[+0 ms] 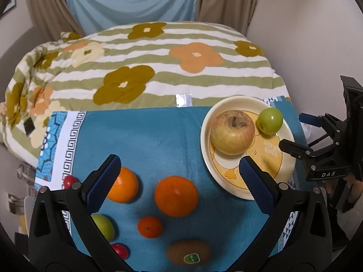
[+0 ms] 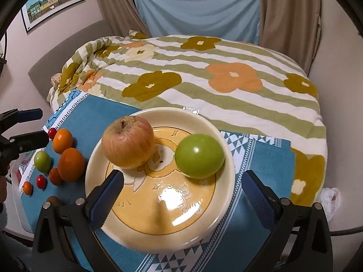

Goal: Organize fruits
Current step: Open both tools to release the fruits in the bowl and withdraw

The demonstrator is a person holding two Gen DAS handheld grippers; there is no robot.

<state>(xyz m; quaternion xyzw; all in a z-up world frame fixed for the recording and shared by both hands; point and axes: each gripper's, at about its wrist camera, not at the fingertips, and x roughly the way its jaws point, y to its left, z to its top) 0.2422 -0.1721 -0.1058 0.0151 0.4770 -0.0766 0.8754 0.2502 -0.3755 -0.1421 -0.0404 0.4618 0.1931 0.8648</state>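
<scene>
- Nearest the right wrist camera, the right gripper (image 2: 181,195) stands with its blue-padded jaws spread wide and nothing between them, hovering over the near rim of the round cream plate with a yellow cartoon print (image 2: 158,238).
- On that plate sit two fruits: a large yellow-red apple (image 2: 128,141) toward its left side and a smooth round green fruit (image 2: 199,156) toward its right, close together; whether they touch I cannot tell.
- Likewise wide and empty, the left gripper (image 1: 179,179) hangs above the loose fruit on the teal cloth mat with a patterned border (image 1: 147,136).
- Still off the plate, left of it on the mat: a big orange (image 1: 176,196), a second orange (image 1: 123,184) partly behind the left finger, a small tangerine (image 1: 150,226), a brown kiwi with a sticker (image 1: 188,252), a green fruit (image 1: 103,226), and two small red tomatoes (image 1: 70,181) (image 1: 120,250).
- One more small orange fruit (image 2: 27,188) shows only in the right wrist view, at the mat's near-left corner.
- By my reading, the sorting is early: two pieces plated, about eight left.
- The kiwi is barely visible in the right view, and gripper bodies cover the mat's near edge.
- A striped flowered quilt (image 1: 158,68) lies behind the mat.
</scene>
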